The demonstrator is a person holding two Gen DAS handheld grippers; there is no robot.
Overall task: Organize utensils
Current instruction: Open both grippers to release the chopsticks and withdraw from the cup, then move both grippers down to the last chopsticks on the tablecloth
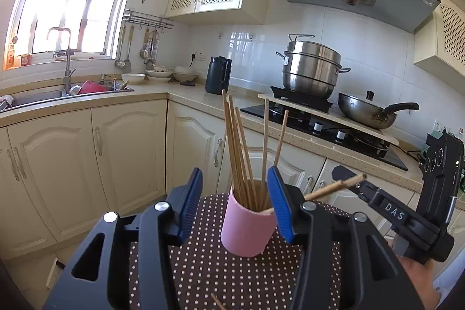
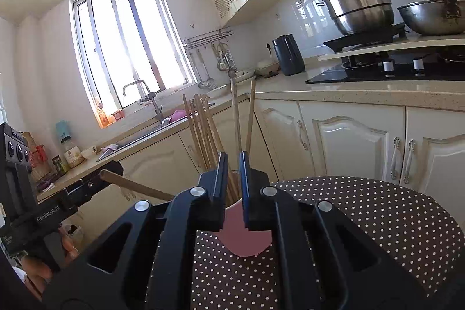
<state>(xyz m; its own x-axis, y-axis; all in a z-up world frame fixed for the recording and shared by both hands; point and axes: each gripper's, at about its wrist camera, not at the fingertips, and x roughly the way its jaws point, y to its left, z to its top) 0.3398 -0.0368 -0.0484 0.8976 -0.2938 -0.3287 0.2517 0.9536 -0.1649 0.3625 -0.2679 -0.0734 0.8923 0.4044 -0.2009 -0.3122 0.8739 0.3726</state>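
A pink cup (image 1: 247, 231) stands on a brown polka-dot table (image 1: 232, 275) and holds several wooden chopsticks (image 1: 235, 141). My left gripper (image 1: 235, 202) is open, its blue pads on either side of the cup without touching. My right gripper (image 1: 353, 183) comes in from the right, shut on one chopstick (image 1: 328, 189) that slants down into the cup. In the right wrist view the cup (image 2: 245, 237) and chopsticks (image 2: 203, 130) sit just beyond my right gripper (image 2: 232, 176), whose jaws stand nearly closed. The held chopstick (image 2: 136, 188) runs across the left there.
One loose chopstick (image 1: 218, 301) lies on the table near me. Cream cabinets (image 1: 128, 153) and a countertop with a sink (image 1: 66, 95), black kettle (image 1: 218, 74), steamer pot (image 1: 312, 69) and wok (image 1: 366, 109) on a stove lie beyond. The table's edge (image 2: 407, 188) curves right.
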